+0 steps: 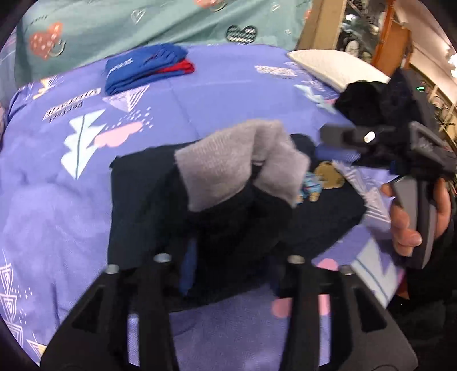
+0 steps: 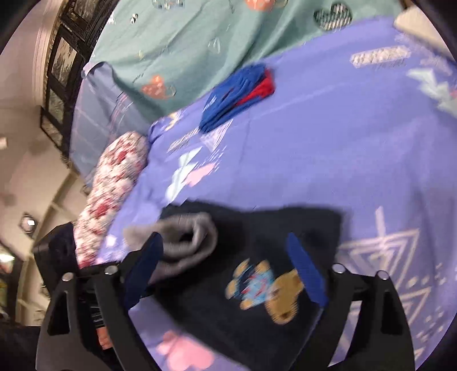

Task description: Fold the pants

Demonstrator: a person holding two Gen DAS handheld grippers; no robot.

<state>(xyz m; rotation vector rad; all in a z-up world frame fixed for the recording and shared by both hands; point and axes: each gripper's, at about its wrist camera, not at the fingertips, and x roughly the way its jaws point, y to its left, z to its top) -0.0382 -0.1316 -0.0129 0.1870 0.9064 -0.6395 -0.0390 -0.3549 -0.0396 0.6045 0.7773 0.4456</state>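
Dark navy pants (image 2: 257, 285) lie on the purple printed bedspread (image 1: 214, 94), already doubled into a rough rectangle, a cartoon bear print (image 2: 268, 288) facing up. The grey ribbed waistband (image 1: 242, 159) is bunched and rolled up at one end, standing proud of the flat part. Left gripper (image 1: 228, 274) sits low over the near edge of the pants; dark cloth lies between its jaws, but the view is blurred and its fingertips are hidden, so I cannot tell whether it pinches or has let go. Right gripper (image 2: 225, 274), held in a hand (image 1: 411, 217), has its blue pads (image 2: 305, 274) spread wide on either side of the bear print, pressing on nothing: released. A folded blue and red garment (image 1: 145, 71) rests well apart near the green sheet (image 1: 114, 25); a white pillow (image 1: 337, 71) at the far corner. Handling judgement: light, soft knit, limp, will sag and slide on itself; the layers shift if dragged. The thick waistband is the firmest place to pinch; otherwise take both layers at a folded corner. The bunched band likely needs flattening before the next fold.
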